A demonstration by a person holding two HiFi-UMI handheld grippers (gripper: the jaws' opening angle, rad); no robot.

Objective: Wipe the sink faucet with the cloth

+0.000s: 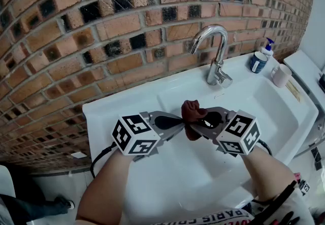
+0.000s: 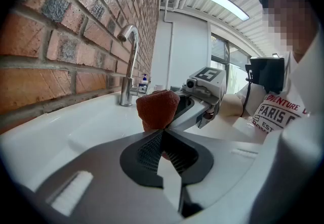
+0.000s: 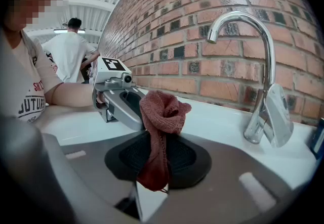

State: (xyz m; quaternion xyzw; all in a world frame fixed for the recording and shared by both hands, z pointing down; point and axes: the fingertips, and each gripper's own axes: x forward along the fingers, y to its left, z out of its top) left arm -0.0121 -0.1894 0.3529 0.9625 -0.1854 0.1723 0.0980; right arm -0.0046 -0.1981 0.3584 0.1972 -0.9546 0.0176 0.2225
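Observation:
A rust-red cloth (image 1: 193,112) is bunched between my two grippers, above the white sink's basin (image 1: 264,117). My left gripper (image 1: 184,125) is shut on the cloth (image 2: 158,109) from the left. My right gripper (image 1: 196,126) is shut on it from the right, and the cloth (image 3: 162,112) runs down through its jaws. The two jaw tips nearly meet. The curved chrome faucet (image 1: 217,51) stands at the back of the sink, a short way beyond the grippers and apart from the cloth. It also shows as the faucet (image 2: 129,61) in the left gripper view and the faucet (image 3: 258,66) in the right one.
A brick wall (image 1: 101,26) rises right behind the sink. On the right of the sink ledge stand a blue cup (image 1: 258,61), a soap pump bottle (image 1: 267,46) and a white mug (image 1: 281,75). A person in a white shirt (image 3: 71,51) stands far off.

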